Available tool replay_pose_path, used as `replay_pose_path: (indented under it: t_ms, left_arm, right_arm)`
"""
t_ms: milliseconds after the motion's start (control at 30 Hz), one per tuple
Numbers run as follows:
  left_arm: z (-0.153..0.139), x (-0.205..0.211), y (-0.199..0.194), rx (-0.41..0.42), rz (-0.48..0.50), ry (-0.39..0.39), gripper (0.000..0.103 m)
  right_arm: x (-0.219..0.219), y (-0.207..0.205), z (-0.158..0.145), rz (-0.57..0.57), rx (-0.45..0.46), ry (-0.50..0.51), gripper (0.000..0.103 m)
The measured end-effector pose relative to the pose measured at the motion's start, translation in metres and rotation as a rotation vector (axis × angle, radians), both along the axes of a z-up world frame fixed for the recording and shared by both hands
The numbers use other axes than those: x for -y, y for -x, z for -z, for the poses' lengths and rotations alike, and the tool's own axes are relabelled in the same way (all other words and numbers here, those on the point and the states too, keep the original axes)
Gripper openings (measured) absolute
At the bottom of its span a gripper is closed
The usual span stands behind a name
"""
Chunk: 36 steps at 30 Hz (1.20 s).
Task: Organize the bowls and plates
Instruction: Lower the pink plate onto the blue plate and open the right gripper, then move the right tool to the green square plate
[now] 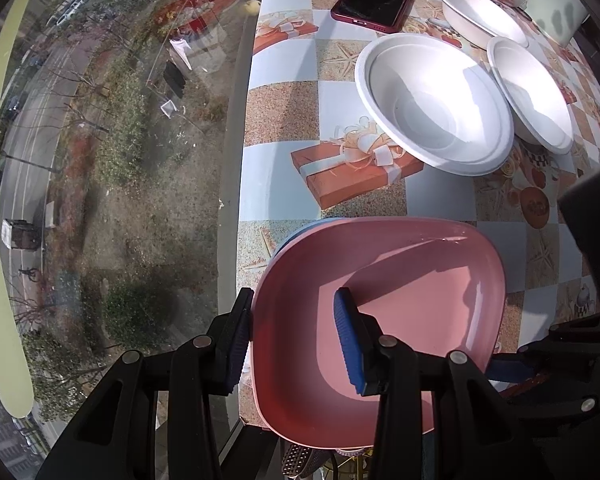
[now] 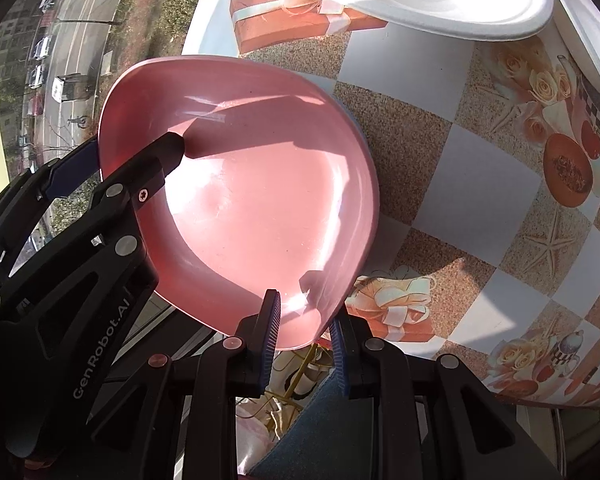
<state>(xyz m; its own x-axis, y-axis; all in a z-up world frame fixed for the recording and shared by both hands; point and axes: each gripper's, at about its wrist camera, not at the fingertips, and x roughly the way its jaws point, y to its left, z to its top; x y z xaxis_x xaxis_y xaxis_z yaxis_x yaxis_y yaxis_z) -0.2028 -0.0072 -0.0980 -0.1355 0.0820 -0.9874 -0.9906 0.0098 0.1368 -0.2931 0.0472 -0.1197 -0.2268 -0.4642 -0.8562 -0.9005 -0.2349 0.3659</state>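
Pink plate [image 1: 400, 308] sits nested on a blue one [image 1: 300, 232] at the table's [image 1: 284, 120] near edge. Your left gripper [image 1: 296, 344] clamps its rim; your right gripper [image 2: 304, 340] pinches the opposite rim. Three white bowls [image 1: 432, 100] remain unstacked beyond.

A pink plate [image 1: 400, 280], squarish with rounded corners and a glossy shallow well, lies at the near left edge of the tabletop, stacked on a blue plate [image 1: 300, 232] whose rim peeks out at its far left. Farther off stand three white bowls, all upright: a large bowl [image 1: 432, 104], a smaller bowl [image 1: 532, 96] touching its right side, and another [image 1: 476, 12] beyond them.
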Motion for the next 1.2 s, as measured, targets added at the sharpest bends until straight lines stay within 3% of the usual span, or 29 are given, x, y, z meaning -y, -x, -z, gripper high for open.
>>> replay_pose_path:
  t_ms: [100,167,200,233,267,367,400,433,600,767,1000,1200]
  left_arm:
    - [-0.008,0.005,0.002,0.004,-0.027,-0.037,0.049]
    - [-0.014,0.009,0.005,0.006,-0.054,-0.072,0.063]
    - [-0.017,0.011,0.006,0.007,-0.065,-0.084,0.067]
    - [-0.019,0.012,0.007,0.01,-0.073,-0.091,0.074]
    - [-0.021,0.014,0.007,0.014,-0.081,-0.094,0.08]
    - [-0.025,0.017,0.003,0.029,-0.087,-0.103,0.083]
    - [-0.025,0.017,0.001,0.039,-0.086,-0.093,0.084]
    - [-0.025,0.018,-0.003,0.057,-0.086,-0.085,0.086]
    - [-0.021,0.02,-0.032,0.185,-0.049,-0.027,0.09]
    - [-0.021,0.022,-0.084,0.245,0.083,0.026,0.092]
    - [-0.01,0.029,-0.147,0.18,0.262,0.112,0.092]
    - [-0.011,0.027,-0.176,0.137,0.366,0.124,0.092]
  right_arm:
    - [-0.001,-0.005,-0.004,0.001,-0.021,-0.011,0.028]
    - [-0.002,-0.009,-0.012,-0.023,-0.008,-0.062,0.047]
    - [-0.003,-0.012,-0.016,-0.036,0.007,-0.102,0.065]
    - [-0.005,-0.016,-0.021,-0.047,0.013,-0.142,0.076]
    - [-0.006,-0.021,-0.026,-0.057,0.017,-0.172,0.077]
    - [-0.011,-0.038,-0.035,-0.061,0.024,-0.213,0.078]
    - [-0.012,-0.044,-0.038,-0.062,0.029,-0.227,0.086]
    - [-0.012,-0.05,-0.04,-0.064,0.036,-0.243,0.103]
    - [-0.012,-0.087,-0.038,-0.094,0.105,-0.275,0.103]
    - [-0.004,-0.138,-0.026,-0.007,0.178,-0.238,0.103]
    - [0.011,-0.201,-0.017,0.147,0.215,-0.172,0.103]
    - [0.005,-0.25,-0.025,0.284,0.217,-0.187,0.103]
